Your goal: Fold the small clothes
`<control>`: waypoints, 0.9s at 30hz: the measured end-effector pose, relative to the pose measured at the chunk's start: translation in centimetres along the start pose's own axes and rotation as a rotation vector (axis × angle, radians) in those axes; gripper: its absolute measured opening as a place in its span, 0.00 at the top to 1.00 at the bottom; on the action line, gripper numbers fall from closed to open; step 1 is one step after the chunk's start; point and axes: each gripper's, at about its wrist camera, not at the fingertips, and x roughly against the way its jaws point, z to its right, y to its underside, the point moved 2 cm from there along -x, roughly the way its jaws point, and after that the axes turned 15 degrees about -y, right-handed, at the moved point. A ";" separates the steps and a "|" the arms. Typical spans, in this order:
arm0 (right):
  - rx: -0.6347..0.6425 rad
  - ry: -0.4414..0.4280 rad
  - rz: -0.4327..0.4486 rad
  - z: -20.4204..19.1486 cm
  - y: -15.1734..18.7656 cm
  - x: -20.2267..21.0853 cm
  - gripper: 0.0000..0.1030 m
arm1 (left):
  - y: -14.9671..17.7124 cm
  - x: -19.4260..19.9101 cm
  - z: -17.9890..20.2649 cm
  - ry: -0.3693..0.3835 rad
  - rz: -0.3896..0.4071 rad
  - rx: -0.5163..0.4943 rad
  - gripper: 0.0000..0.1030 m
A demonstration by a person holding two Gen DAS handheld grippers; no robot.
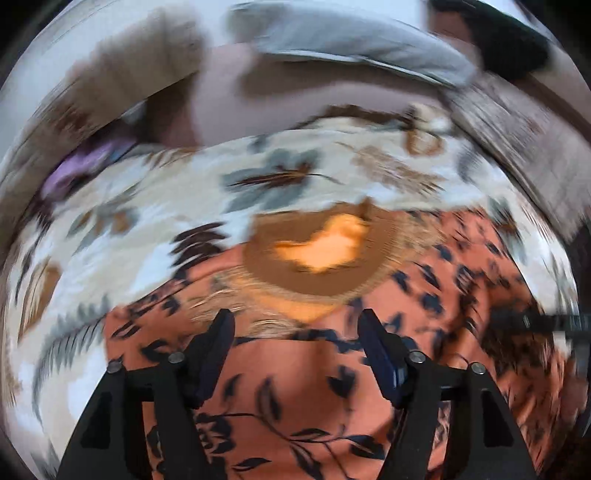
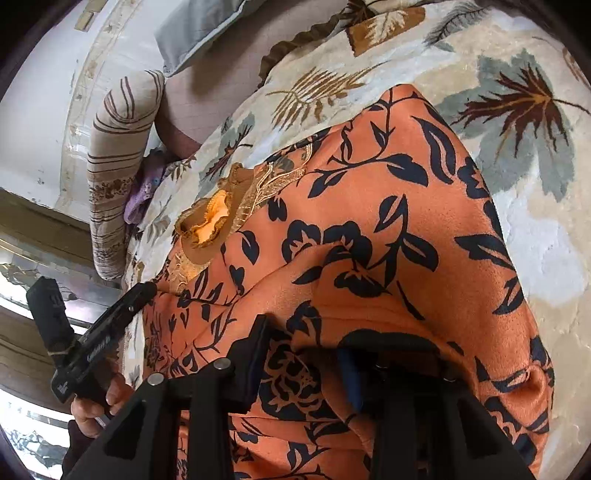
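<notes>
a bed (image 2: pixel 524 206) spread with a cream blanket (image 1: pixel 122 236) in a leaf print fills both views, with a grey pillow (image 2: pixel 199 26) and a striped bolster (image 2: pixel 118 155) at its far edge by a white wall. an orange dress (image 2: pixel 369 236) with black flowers lies on the blanket, its brown collar (image 1: pixel 295 273) and gold trim pointing away from the cameras. the left view is smeared by blur. the left gripper (image 1: pixel 295 332) hangs just above the dress near the collar, jaws spread wide with nothing between them; in the right view it shows at the dress's left edge (image 2: pixel 110 325), held in a hand (image 2: pixel 99 402). the right gripper (image 2: pixel 303 365) is at the near part of the dress, where cloth bunches up between and over its jaws; the right finger is half hidden under a fold, so i cannot tell whether the jaws pinch it. a bit of purple cloth (image 2: pixel 142 195) lies by the bolster.
</notes>
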 end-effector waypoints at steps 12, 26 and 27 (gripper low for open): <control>-0.018 -0.095 -0.025 1.2 0.3 1.5 0.61 | 0.1 -2.0 4.5 0.177 -0.045 -0.430 0.35; -0.030 -0.114 -0.030 1.6 0.2 1.8 0.61 | 1.4 -2.7 7.3 0.254 -0.089 -0.620 0.87; -0.032 -0.115 -0.029 1.6 0.2 1.8 0.61 | 1.3 -2.6 7.3 0.248 -0.087 -0.621 0.90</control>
